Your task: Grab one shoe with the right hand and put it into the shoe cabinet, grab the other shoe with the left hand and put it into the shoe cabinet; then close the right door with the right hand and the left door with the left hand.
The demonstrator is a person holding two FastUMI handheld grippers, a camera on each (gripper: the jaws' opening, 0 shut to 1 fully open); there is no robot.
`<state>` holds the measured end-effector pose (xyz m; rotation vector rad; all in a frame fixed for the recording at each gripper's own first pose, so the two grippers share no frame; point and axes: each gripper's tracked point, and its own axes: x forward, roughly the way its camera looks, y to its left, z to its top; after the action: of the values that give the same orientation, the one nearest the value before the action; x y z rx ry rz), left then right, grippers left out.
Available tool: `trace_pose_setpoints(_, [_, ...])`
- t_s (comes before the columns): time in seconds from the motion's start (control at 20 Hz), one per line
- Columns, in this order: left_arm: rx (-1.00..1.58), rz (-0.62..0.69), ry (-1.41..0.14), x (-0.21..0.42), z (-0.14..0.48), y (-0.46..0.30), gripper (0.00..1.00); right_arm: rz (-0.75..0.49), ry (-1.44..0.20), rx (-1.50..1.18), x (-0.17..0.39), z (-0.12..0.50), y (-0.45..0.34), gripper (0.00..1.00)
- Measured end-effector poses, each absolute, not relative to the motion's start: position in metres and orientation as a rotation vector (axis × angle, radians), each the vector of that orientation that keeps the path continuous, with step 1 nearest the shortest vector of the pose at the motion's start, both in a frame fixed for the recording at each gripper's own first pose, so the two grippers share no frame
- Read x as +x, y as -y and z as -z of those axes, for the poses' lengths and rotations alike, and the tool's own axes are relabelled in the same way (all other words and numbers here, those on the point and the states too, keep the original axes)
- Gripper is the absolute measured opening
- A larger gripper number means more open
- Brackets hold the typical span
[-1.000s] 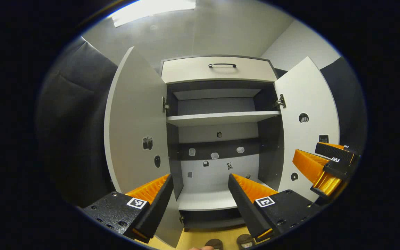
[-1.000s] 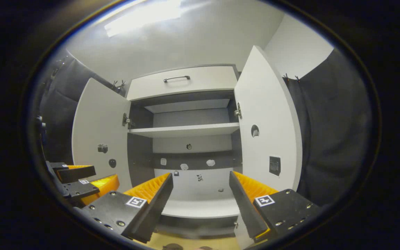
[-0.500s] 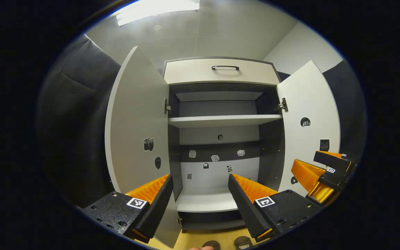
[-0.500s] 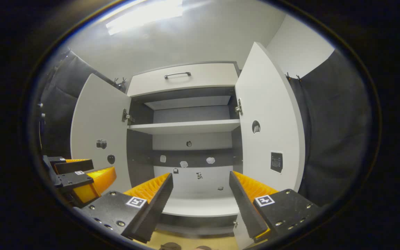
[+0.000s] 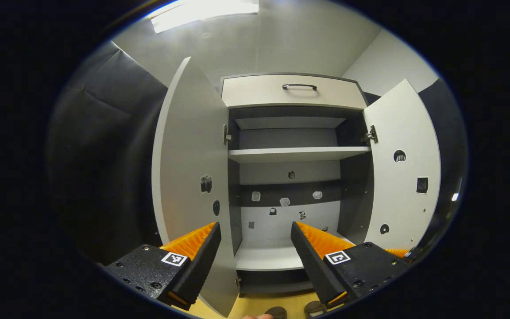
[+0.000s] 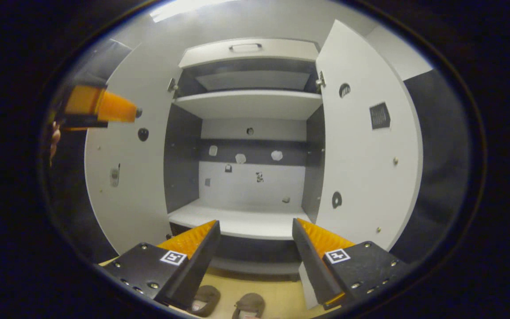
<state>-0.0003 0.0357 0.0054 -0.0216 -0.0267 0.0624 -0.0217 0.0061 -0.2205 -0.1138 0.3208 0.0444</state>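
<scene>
Two shoes (image 6: pixel 228 303): both sat on the yellow floor (image 6: pixel 277 297) just in front of the shoe cabinet (image 6: pixel 241 221), side by side at the bottom edge of the right gripper view; neither had been picked up.
Right gripper (image 6: pixel 255 237): fingers spread wide apart, holding nothing, pointed low at the cabinet's base with the shoes just beneath it.
Left gripper (image 5: pixel 255 239): likewise spread and empty, held higher and facing the cabinet's open middle.
Doors: the left door (image 5: pixel 188 168) and the right door (image 5: pixel 403 177) both stood wide open, and the bottom shelf (image 6: pixel 237 219) lay bare.
Step in hand: judged to be the right-hand reach for the first shoe.
Doing it well: tilt further down, straddle one shoe alone across its collar or heel, and close only once both pads bracket it.
Risk: the shoes lay close together, so a careless approach could nudge or pinch the neighbour.
</scene>
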Motion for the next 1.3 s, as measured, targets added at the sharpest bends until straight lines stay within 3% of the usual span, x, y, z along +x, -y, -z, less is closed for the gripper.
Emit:
trace_pose_setpoints(0.45, [-0.01,-0.093,-0.003,-0.01,0.01,-0.071,0.97,-0.064,-0.758,-0.117,-0.099,0.436,0.0,0.98])
trace_pose_setpoints(0.6, [-0.014,-0.088,-0.02,-0.015,0.017,-0.081,0.97,-0.062,-0.898,-0.112,-0.128,0.49,-0.002,0.87])
trace_pose_setpoints(0.8, [-0.023,-0.051,-0.023,-0.02,0.021,-0.084,0.96,-0.049,-1.029,-0.119,-0.152,0.547,-0.004,0.87])
trace_pose_setpoints(0.9, [-0.02,-0.038,-0.024,-0.021,0.022,-0.084,0.96,-0.038,-1.077,-0.135,-0.158,0.569,-0.001,0.71])
trace_pose_setpoints(0.95, [-0.021,-0.034,-0.024,-0.022,0.022,-0.084,0.96,-0.04,-1.095,-0.14,-0.16,0.575,-0.002,0.67])
trace_pose_setpoints(1.25, [-0.049,-0.019,-0.031,-0.025,0.027,-0.086,0.96,-0.041,-1.134,-0.29,-0.162,0.597,0.007,0.68])
trace_pose_setpoints(1.3, [-0.052,-0.015,-0.033,-0.026,0.028,-0.086,0.96,-0.045,-1.128,-0.284,-0.161,0.595,0.007,0.46])
